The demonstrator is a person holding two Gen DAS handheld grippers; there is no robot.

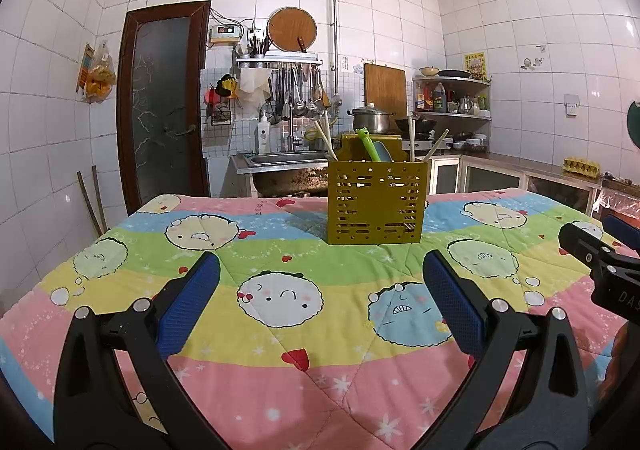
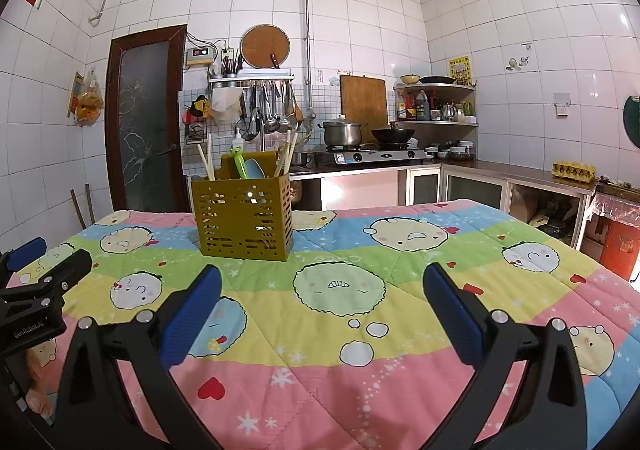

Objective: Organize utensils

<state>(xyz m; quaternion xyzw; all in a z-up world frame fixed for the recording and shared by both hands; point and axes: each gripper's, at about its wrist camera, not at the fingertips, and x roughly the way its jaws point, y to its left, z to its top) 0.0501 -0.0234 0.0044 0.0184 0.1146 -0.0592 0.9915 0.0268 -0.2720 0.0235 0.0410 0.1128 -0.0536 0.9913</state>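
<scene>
An olive-yellow slotted utensil holder (image 1: 376, 203) (image 2: 244, 219) stands upright on the quilt-covered table, toward its far side. Pale chopsticks (image 1: 326, 139) (image 2: 205, 161), a green frog-topped utensil (image 1: 368, 143) (image 2: 239, 161) and a light blue item (image 2: 254, 168) stick out of it. My left gripper (image 1: 320, 270) hovers open over the quilt, well short of the holder, nothing between its blue pads. My right gripper (image 2: 322, 282) is also open and empty, with the holder ahead to its left. Each gripper shows at the edge of the other's view.
The table wears a colourful cartoon quilt (image 1: 288, 334) (image 2: 360, 330). Behind it are a sink (image 1: 280, 159), a stove with a pot (image 2: 344, 131) and a wok (image 2: 394, 134), hanging ladles, corner shelves and a dark door (image 1: 164, 105). An egg carton (image 2: 573, 171) sits on the right counter.
</scene>
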